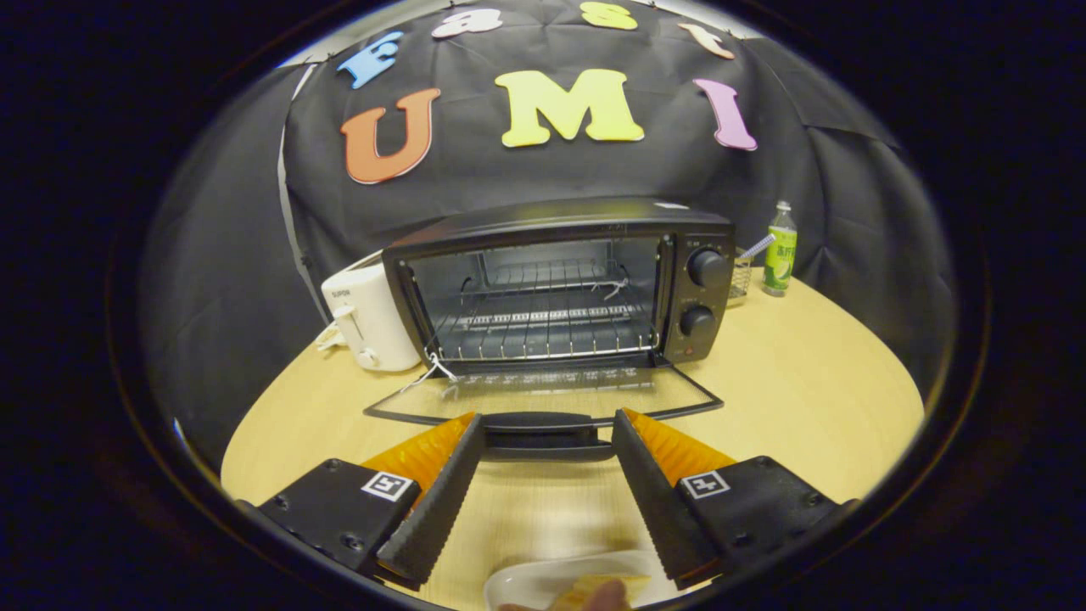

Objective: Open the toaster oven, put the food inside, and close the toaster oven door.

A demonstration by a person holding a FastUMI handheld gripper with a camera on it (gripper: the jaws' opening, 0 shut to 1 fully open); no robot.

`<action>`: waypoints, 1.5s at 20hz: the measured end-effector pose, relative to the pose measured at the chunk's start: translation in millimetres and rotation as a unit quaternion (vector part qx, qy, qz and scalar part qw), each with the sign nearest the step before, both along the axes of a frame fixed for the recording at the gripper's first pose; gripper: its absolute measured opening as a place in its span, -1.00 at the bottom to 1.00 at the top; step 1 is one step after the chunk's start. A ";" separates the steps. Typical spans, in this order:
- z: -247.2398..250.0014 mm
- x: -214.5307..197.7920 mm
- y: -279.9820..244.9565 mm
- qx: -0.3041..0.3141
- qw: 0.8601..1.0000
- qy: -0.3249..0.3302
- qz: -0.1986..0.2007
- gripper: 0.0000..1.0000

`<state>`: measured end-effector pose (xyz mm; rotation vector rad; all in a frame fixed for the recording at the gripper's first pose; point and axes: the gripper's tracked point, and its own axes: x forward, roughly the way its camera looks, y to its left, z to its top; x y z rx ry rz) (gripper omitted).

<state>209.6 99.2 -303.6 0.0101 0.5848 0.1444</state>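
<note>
With the oven (556, 284) door (543, 395) already down on the tabletop (797, 373), my jaws hang wide and empty over its handle (547, 431), the food (607, 584) still on its plate (530, 581) behind them, waiting to go in.

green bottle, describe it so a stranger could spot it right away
Start at the black toaster oven with its glass door folded down on the round wooden table. Past its knob side stands a small green bottle with a pale cap, beside a wire basket. It is the only upright green thing there.
</note>
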 end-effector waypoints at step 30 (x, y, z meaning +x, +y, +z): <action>-36.7 -162.6 -48.8 -0.012 0.998 0.032 -0.047 1.00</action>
